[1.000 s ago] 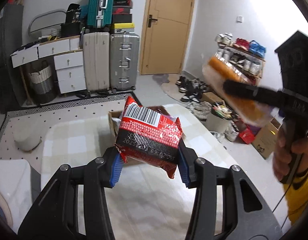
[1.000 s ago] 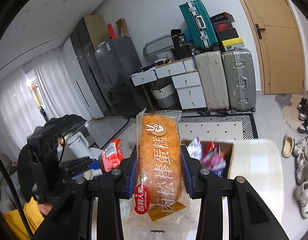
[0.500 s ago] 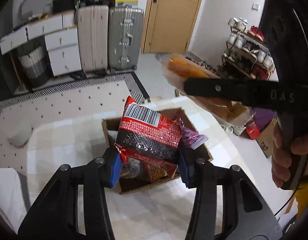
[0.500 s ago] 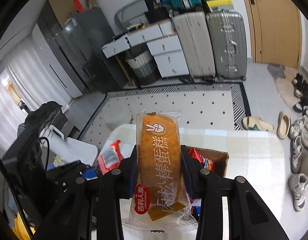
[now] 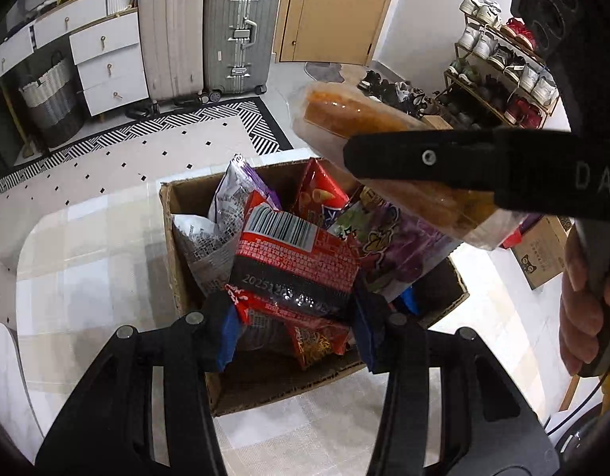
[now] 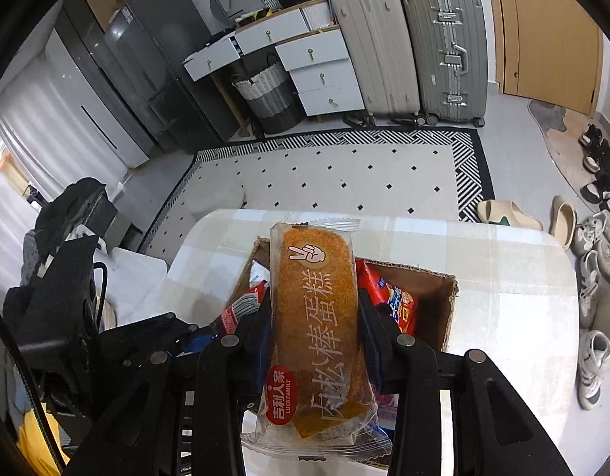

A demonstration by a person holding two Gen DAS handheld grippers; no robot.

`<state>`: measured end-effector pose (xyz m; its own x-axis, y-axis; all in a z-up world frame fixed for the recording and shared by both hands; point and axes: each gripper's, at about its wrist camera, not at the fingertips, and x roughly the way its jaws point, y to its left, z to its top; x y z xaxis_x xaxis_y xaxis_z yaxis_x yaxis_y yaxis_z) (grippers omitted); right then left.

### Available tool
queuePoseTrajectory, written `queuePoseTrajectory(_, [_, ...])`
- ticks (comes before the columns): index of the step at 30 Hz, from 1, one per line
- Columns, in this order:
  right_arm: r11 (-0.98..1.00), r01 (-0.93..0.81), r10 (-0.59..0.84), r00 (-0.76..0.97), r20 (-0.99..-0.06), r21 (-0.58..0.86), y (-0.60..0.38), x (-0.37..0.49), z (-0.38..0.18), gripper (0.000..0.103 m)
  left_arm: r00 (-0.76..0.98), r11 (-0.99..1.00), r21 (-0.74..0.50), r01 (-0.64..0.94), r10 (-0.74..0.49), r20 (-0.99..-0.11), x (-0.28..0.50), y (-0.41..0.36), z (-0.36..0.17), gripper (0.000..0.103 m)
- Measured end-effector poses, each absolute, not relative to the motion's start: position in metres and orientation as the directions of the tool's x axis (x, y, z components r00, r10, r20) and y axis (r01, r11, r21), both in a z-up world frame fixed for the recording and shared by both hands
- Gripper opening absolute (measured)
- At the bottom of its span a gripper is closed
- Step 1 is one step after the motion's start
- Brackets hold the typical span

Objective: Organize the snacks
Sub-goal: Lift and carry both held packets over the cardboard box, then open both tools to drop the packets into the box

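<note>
My left gripper (image 5: 293,317) is shut on a red snack packet (image 5: 293,261) with a barcode and holds it just above an open cardboard box (image 5: 186,277) on the table. The box holds several snack bags, among them a purple one (image 5: 400,246). My right gripper (image 6: 315,329) is shut on a clear-wrapped orange cake roll (image 6: 317,317) and holds it over the same box (image 6: 444,297). In the left wrist view the cake roll (image 5: 344,115) and the right gripper's finger (image 5: 444,158) hang above the box's right side.
The box stands on a pale checked tablecloth (image 5: 87,269). Behind are suitcases (image 5: 241,27), white drawers (image 5: 106,63), a woven basket (image 5: 51,99), a shoe rack (image 5: 503,75) and a wooden door (image 5: 336,8). Shoes (image 6: 598,277) lie on the floor at right.
Both grippers have moved forward and down over the box with their snacks still held. The box now fills the middle of both views.
</note>
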<state>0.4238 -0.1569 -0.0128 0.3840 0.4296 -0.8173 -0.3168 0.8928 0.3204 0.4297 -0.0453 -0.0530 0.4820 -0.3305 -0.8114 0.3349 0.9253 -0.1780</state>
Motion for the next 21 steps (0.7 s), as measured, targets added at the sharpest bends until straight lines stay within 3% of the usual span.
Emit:
queuePoseTrajectory(3, [0.895,-0.322,0.422,0.381,-0.822,0.310,-0.157,0.423,-0.015,0.038,0.473,0.926,-0.171,0.336,-0.323,-0.820,0.432,-0.046,-0.064,0.044])
queuePoseTrajectory(7, [0.896,-0.315,0.421,0.377,-0.825,0.313,-0.156,0.422,-0.017,0.038,0.466,0.917,-0.126,0.378,-0.306,-0.830,0.441,-0.049,-0.074,0.056])
queuePoseTrajectory(21, [0.902,-0.313,0.404,0.368,-0.838,0.297,-0.147,0.422,-0.018,0.038,0.501,0.927,-0.148,0.346,-0.316,-0.806,0.437,-0.013,-0.063,0.057])
